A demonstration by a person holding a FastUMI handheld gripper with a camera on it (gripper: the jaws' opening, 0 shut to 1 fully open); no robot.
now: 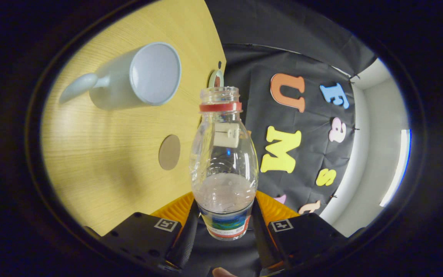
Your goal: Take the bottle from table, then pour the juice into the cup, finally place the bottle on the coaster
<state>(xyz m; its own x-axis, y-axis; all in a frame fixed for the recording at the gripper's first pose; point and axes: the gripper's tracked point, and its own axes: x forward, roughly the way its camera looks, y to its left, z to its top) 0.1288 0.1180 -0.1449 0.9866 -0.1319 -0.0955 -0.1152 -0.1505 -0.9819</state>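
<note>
A clear plastic bottle (pixel 224 161) is pinched low on its labelled body between the two fingers (pixel 224 227) of the hand-held gripper, both pressing its sides. The whole view is rolled, so the wooden tabletop (pixel 102 161) stands like a wall beside the bottle. The bottle's long axis runs straight ahead along the fingers, its uncapped mouth with a red neck ring pointing away from them, towards the dark booth wall. A white cup (pixel 137 77) sits on the tabletop beyond and to the side of the neck, its open mouth facing the camera; a round brown coaster (pixel 169 152) lies nearer, just beside the bottle's shoulder. The bottle looks light, thin-walled and likely to flex or slip under a hard squeeze, so the low grip at the label seems sound. A little pale liquid appears to remain inside.
</note>
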